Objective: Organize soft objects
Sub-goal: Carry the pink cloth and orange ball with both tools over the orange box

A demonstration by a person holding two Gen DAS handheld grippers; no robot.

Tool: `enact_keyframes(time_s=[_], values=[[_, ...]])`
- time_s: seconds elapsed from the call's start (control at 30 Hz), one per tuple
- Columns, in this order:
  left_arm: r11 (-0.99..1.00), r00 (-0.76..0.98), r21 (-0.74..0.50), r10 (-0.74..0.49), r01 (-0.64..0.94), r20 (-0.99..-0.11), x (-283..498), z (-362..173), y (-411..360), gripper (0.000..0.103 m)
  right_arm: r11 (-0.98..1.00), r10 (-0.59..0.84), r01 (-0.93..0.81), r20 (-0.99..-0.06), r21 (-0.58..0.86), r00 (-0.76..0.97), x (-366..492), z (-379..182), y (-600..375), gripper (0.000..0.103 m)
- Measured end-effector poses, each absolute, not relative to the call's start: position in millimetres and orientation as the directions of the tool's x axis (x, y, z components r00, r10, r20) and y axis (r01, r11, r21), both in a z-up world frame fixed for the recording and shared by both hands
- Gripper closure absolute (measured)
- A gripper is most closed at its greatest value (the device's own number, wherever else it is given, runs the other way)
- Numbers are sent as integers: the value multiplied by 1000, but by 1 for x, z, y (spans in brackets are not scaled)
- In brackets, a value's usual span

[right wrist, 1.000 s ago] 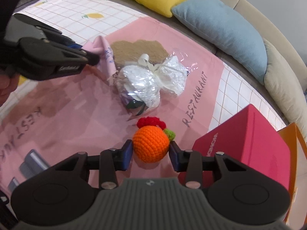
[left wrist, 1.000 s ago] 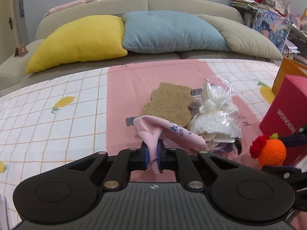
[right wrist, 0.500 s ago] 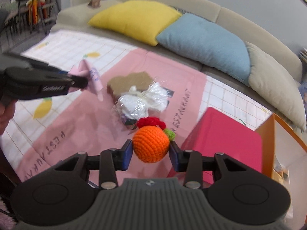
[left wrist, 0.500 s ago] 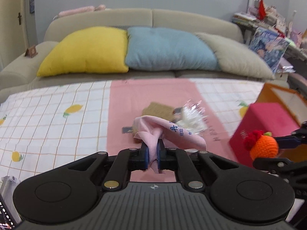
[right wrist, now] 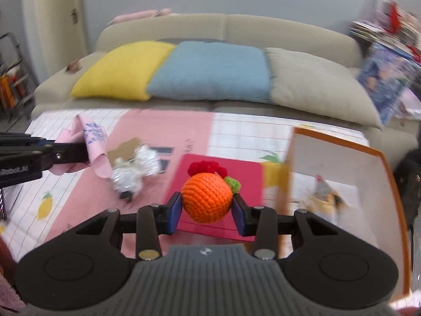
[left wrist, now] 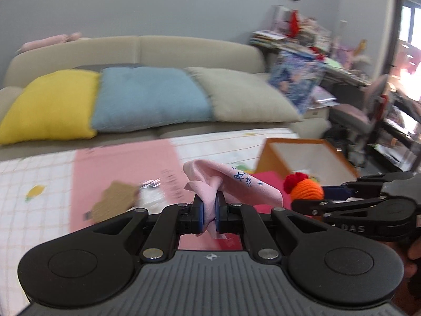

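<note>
Left gripper (left wrist: 209,214) pinches a crumpled pink cloth (left wrist: 231,184) with blue print, held up over the pink-and-checked table cover (right wrist: 163,123); the lettering is too blurred to read. Right gripper (right wrist: 207,212) clamps an orange crocheted ball (right wrist: 206,201) with red tuft and green leaf, above the red box (right wrist: 244,176), left of the open orange box (right wrist: 339,144). Far left on the cover, the brown pad (left wrist: 115,200) and clear-wrapped bundle (right wrist: 131,171) are motion-smeared, the bundle's contents unreadable.

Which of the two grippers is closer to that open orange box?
Right. The right gripper, holding the crocheted orange, sits just beside the orange box; the left gripper, pinching the pink cloth, is farther left.
</note>
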State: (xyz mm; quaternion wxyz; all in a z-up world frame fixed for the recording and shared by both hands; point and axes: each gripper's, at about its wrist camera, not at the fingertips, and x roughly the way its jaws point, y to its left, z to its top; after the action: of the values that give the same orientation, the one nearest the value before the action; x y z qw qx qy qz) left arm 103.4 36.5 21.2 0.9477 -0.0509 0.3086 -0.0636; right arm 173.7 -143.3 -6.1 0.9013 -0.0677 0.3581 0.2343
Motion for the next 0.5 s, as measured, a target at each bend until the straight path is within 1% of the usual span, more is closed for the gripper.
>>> enact_keyframes(time_s=[0.17,0.27,0.33,0.5], values=[[967,792,-78,-243,242,-560,131,35,-11,94,934,307,-349,-670,76,676,183,-2,-190,63],[947,772,-42,-286,319,-568,148,38,-41,94,957,268,-270,-668,104,694,188,-3,-219,63],[931,753,-15,-304,364,-583,158,38,-61,94,967,245,-224,-672,120,699,192,-5,-237,63],[886,698,48,-329,462,-636,182,28,-110,94,983,181,-153,-710,104,681,203,-15,-267,63]])
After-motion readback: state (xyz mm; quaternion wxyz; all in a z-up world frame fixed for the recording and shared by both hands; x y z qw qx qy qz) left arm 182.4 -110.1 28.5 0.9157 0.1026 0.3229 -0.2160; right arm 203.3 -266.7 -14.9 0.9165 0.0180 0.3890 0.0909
